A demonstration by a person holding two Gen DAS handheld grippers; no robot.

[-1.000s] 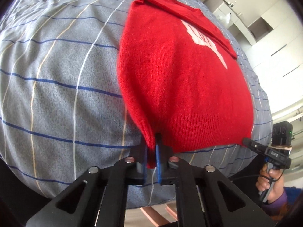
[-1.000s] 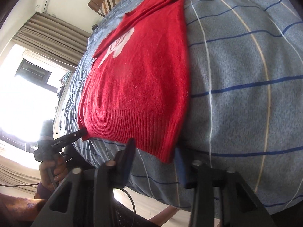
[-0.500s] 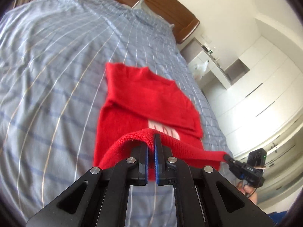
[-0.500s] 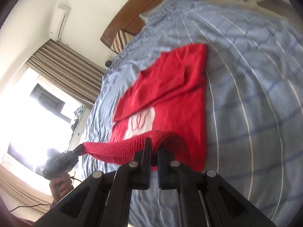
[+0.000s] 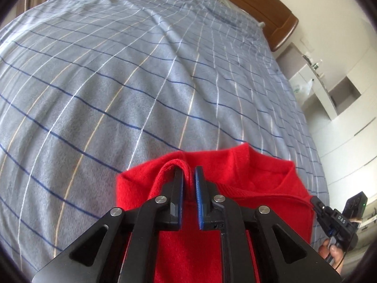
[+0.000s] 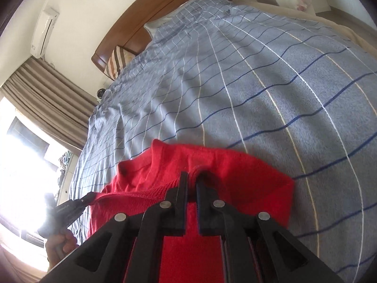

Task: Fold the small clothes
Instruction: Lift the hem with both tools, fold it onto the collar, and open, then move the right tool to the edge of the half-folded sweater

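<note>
Both claws just easing apart over the sweater hem; risks snagging, dragging the fold crooked.

Sweater lies on the bed cover, at its near end, folded over on itself with the hem edge lying across the upper part. Left gripper at the hem's left corner, a loop of hem between its jaws, which have just been opening. Right gripper at the hem's right corner, jaws likewise just opening, hem fabric between them. Headboard at the far end of the bed; pillow against it, far left. Curtain and window left of the bed; cabinets to the right.
</note>
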